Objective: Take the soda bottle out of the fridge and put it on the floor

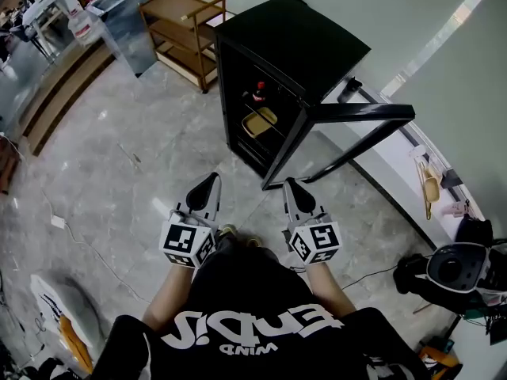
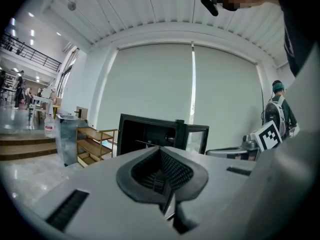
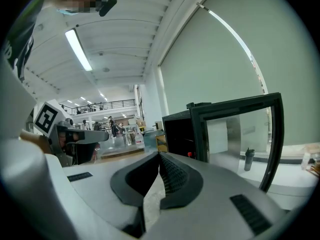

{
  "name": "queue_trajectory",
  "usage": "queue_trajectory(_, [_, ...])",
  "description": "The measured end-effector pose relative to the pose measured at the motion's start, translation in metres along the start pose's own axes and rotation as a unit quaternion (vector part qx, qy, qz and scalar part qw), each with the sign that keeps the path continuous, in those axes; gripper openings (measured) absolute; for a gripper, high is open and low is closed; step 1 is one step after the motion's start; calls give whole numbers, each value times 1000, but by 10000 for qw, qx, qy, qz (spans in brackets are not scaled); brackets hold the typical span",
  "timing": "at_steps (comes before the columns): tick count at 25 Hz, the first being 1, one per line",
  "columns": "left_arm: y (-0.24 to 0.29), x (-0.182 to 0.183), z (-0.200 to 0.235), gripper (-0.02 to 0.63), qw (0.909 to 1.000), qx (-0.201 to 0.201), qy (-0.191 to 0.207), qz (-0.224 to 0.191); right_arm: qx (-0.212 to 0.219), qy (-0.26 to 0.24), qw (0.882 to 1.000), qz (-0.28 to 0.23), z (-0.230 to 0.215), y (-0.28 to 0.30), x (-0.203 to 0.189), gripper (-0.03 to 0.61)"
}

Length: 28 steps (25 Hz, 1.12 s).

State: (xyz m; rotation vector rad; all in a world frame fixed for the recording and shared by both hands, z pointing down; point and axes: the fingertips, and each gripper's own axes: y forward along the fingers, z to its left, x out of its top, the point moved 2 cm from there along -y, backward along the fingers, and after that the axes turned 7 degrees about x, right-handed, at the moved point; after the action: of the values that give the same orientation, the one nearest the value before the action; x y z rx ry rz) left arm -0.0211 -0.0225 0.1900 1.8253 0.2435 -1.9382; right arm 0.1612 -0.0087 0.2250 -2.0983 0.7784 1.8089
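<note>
A black mini fridge (image 1: 285, 46) stands on the marble floor ahead of me, its glass door (image 1: 360, 113) swung open to the right. Inside it a dark soda bottle with a red cap (image 1: 259, 92) stands above a yellow tray (image 1: 260, 121). My left gripper (image 1: 209, 183) and right gripper (image 1: 291, 187) hover side by side above the floor, short of the fridge, both shut and empty. In the left gripper view the fridge (image 2: 150, 132) lies beyond the shut left gripper (image 2: 161, 152). In the right gripper view the red cap (image 3: 190, 154) shows past the right gripper (image 3: 160, 157).
A wooden shelf cart (image 1: 186, 30) and a metal bin (image 1: 127, 10) stand left of the fridge. Cables and dark equipment (image 1: 451, 271) lie at the right by the wall. Steps (image 1: 55, 93) rise at the far left. A person with a backpack (image 2: 277, 109) stands at right.
</note>
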Motion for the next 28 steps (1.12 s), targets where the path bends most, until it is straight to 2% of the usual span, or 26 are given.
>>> queue_trajectory(11, [56,-8,37,6,9986,-496,65,167,-302,116,9994,-77,-7,50,-10,25])
queue_trajectory(17, [79,-19,41,6,9984,-519,75,201,-299,217,9993,-89,-16,66,-20,25])
queue_trajectory(23, [97,-31,44,6,9977,-593,-289,132,-289,205,9993,-151,-28,82,-31,25])
queue_trajectory(28, [117,-50,54,6,9977,-632,-238,53,-233,166,9990,-356,-39,106,-44,25])
